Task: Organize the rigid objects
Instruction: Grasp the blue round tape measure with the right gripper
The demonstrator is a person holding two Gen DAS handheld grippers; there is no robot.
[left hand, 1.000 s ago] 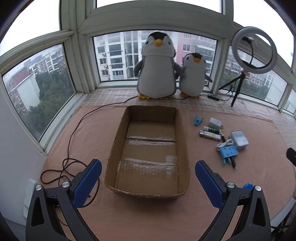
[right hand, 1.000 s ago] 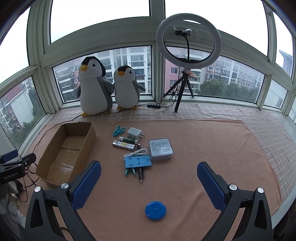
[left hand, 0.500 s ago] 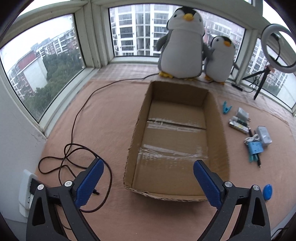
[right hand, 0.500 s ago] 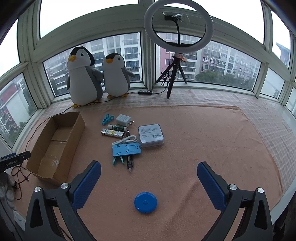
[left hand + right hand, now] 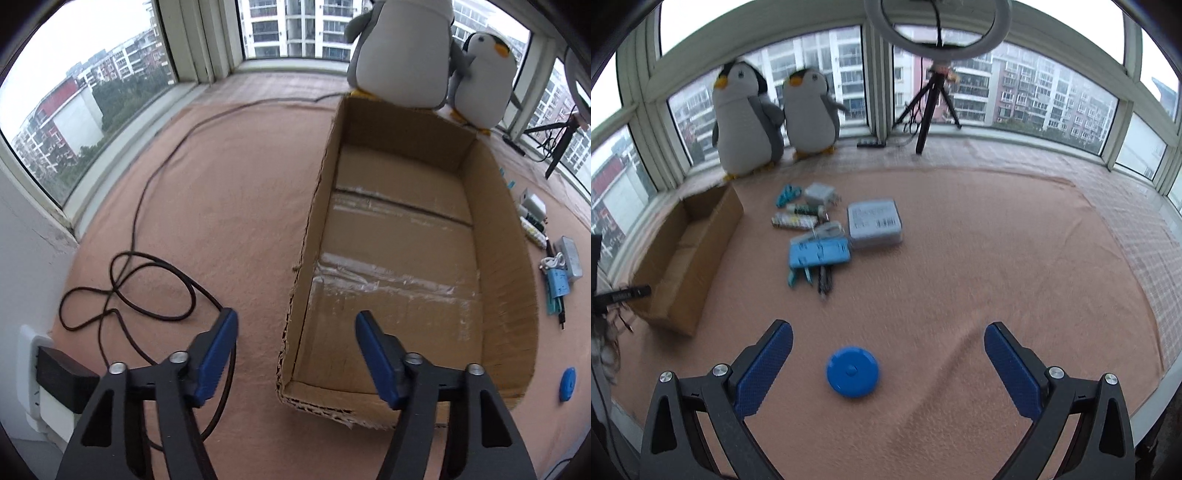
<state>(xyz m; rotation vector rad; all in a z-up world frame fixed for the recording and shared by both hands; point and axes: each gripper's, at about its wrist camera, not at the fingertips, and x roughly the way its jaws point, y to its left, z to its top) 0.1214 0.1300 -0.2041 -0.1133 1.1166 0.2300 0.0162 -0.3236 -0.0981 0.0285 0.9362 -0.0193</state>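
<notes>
An empty open cardboard box (image 5: 402, 236) lies on the tan cloth; it also shows at the left of the right wrist view (image 5: 690, 254). My left gripper (image 5: 293, 354) is open, its jaws straddling the box's near left wall. My right gripper (image 5: 888, 369) is open and empty, hovering over a round blue disc (image 5: 852, 371). Beyond it lie a grey flat case (image 5: 874, 223), a light blue holder (image 5: 819, 253), a white charger (image 5: 820, 192), tubes (image 5: 794, 220), a teal clip (image 5: 786, 194) and pens (image 5: 824, 282).
Two plush penguins (image 5: 750, 122) stand by the window behind the box. A ring light on a tripod (image 5: 932, 92) stands at the back. A black cable (image 5: 147, 280) loops on the cloth left of the box, near a wall plug (image 5: 59, 373).
My left gripper has moved down and closer to the box's near left corner, and its jaws have narrowed. My right gripper has dropped towards the blue disc.
</notes>
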